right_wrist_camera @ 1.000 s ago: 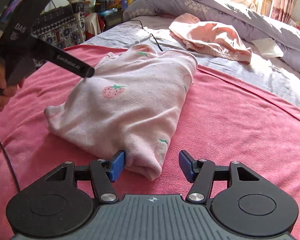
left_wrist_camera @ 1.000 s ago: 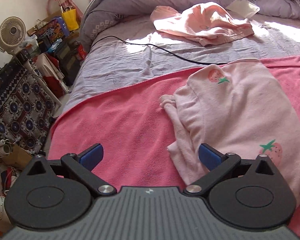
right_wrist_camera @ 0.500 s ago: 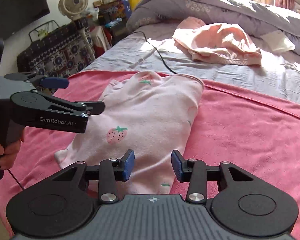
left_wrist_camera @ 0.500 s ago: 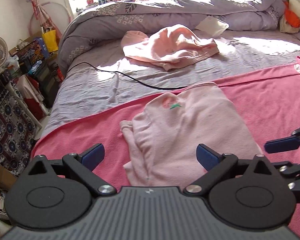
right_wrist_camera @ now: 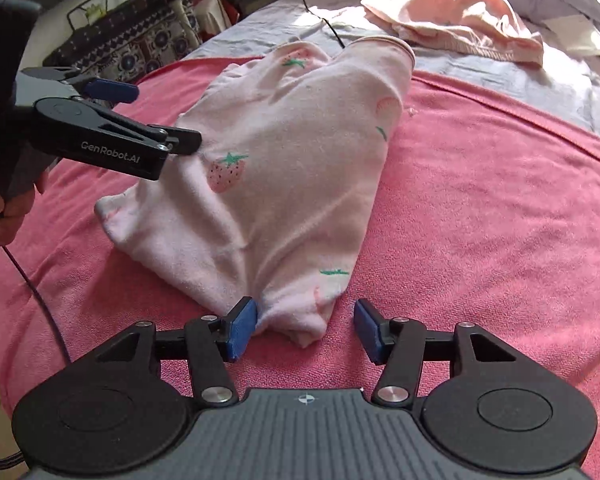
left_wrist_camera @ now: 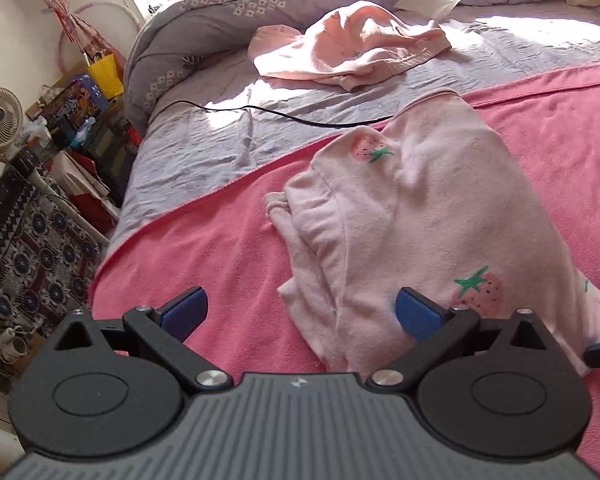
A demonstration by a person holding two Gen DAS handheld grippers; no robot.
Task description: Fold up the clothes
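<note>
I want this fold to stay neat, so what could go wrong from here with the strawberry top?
1. The right hand-held gripper, jaws opening, straddles only the near corner of the pale pink strawberry-print top; a grab there may lift one layer and undo the fold.
2. The left hand-held gripper stands wide open over the bunched sleeve edge, which could drag loose.
3. The thin black cable lying by the top's far edge might snag.

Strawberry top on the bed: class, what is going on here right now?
A person with a handheld gripper in each hand is folding a pink strawberry top that lies partly folded on a pink towel. The right gripper is opening around the top's near corner, not clamping it. The left gripper is open over the top's left edge. Another pink garment waits further up the bed.
</note>
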